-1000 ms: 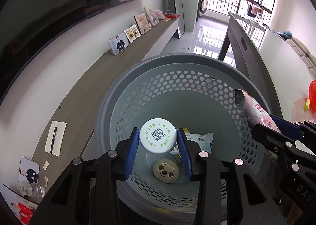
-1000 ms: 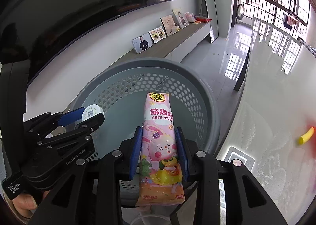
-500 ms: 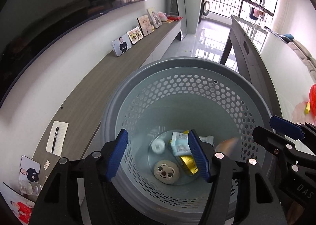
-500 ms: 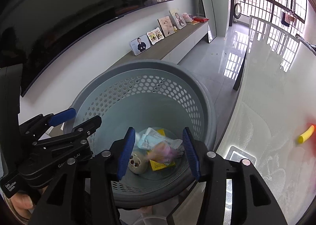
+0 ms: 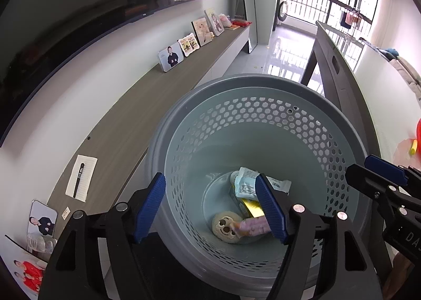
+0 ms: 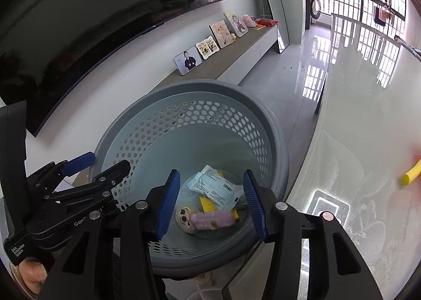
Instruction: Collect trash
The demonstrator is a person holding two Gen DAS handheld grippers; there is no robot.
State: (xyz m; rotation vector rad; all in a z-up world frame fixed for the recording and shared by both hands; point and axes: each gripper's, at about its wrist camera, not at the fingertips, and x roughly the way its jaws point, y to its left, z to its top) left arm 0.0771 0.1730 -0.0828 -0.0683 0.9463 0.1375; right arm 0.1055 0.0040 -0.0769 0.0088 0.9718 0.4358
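Both hand-held grippers hang over a grey perforated basket [image 5: 263, 126] and point down into it. The left hand-held gripper [image 5: 210, 210] has its blue pads [image 5: 150, 208] wide apart and still opening, with nothing between them; through the gap the basket's floor shows. The right hand-held gripper [image 6: 210, 205] also stands with its pads [image 6: 168, 202] apart and nothing clamped, its jaws narrower than the left's. In the left wrist view the right hand-held gripper juts in at about 3 o'clock, over the basket's rim; in the right wrist view the left one sits at about 9 o'clock, beside the rim, with part of the person's hand [image 6: 31, 273] under it at 8 o'clock. The trash lies on the basket's floor: a pink snack packet [image 6: 213, 219] on its side toward 6 o'clock of the floor, touching a round beige piece with a face on it [image 6: 184, 217] at its 9 o'clock end; a pale blue wrapper with a barcode [image 6: 213, 186] at about 12 o'clock of the packet, lying over a yellow wrapper [image 6: 208, 204]. In the left wrist view a white cap or lid [image 5: 233, 176] peeks out just beside the blue wrapper, mostly hidden. Beyond the basket, toward 11 o'clock, a long low shelf [image 5: 126, 126] along the wall carries framed photos [image 5: 171, 56] and a notepad with a pen [image 5: 81, 177]. At 3 o'clock in the right wrist view a yellow tube-like thing [image 6: 411, 175] lies on a pale table [image 6: 368, 129].
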